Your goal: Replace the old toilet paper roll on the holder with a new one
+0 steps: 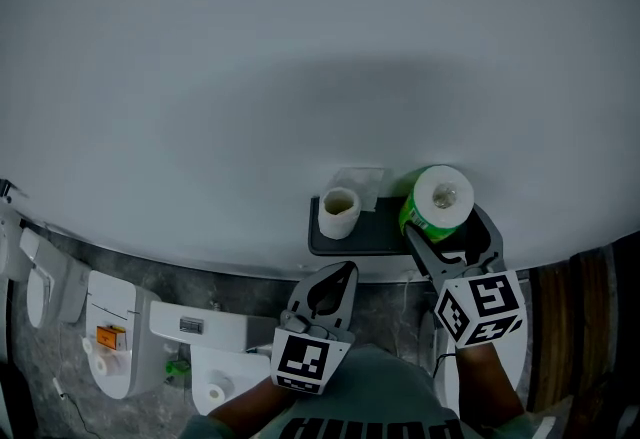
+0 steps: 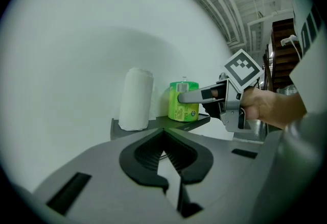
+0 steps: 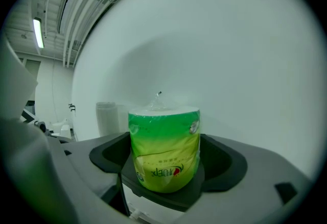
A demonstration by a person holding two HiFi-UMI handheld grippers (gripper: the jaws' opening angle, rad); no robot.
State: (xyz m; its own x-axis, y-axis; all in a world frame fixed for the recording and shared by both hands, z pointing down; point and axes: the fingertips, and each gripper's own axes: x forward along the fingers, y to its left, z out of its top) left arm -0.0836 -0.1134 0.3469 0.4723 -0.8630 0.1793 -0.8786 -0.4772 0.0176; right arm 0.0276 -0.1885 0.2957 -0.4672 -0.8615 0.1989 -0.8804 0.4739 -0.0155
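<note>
Your right gripper (image 1: pixel 450 232) has its claw spread wide at the right end of the dark wall shelf (image 1: pixel 380 229). The new roll in green wrapping (image 1: pixel 438 199) stands upright between the two jaws. In the right gripper view the green-wrapped roll (image 3: pixel 163 141) fills the middle of the claw (image 3: pixel 166 179). There is room between it and each jaw recess, so the pads flank it and are not pressing on it. The twisted top of the wrapper sticks up above it.

At the left end of the same shelf the old roll (image 1: pixel 339 211) stands on end. It is thin and white, its core hole faces up, and it is well apart from the green one. From the left gripper view you see the two side by side on the shelf (image 2: pixel 153 125). The white roll (image 2: pixel 136 99) is on the left and the green one (image 2: pixel 184 101) on the right. One finger of your right gripper (image 2: pixel 196 96) reaches across the front of the green roll, with its marker cube (image 2: pixel 242 71) and your hand (image 2: pixel 268 108) behind it.

Your left gripper (image 1: pixel 345 269) sits just in front of the shelf's front edge, below the white roll and not touching it. Its claw (image 2: pixel 171 192) is drawn together, with only a thin slit between the tips. It has hold of nothing.
</note>
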